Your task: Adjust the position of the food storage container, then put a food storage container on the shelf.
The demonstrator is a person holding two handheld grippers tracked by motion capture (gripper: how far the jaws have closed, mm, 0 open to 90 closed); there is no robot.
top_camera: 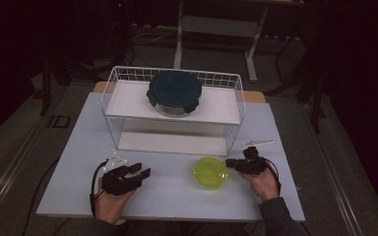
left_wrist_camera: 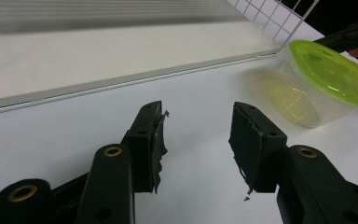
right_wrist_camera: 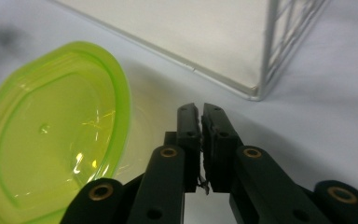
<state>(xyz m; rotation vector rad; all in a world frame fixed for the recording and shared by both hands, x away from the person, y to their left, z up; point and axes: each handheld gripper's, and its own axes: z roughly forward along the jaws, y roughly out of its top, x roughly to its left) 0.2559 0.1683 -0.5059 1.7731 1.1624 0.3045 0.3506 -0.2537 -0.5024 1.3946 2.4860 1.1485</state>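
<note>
Green-lidded tub (top_camera: 210, 172) — seemingly empty — between both grippers.

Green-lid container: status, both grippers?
Left gripper open, empty. Right gripper shut, empty, beside green-lid container. Container on table, lid on, nothing between.

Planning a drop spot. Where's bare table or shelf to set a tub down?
Free: lower shelf of the wire rack; table left of the rack; upper shelf ends beside the dark-lidded container. Crowded: front edge, left gripper, green-lidded tub, right gripper.
</note>
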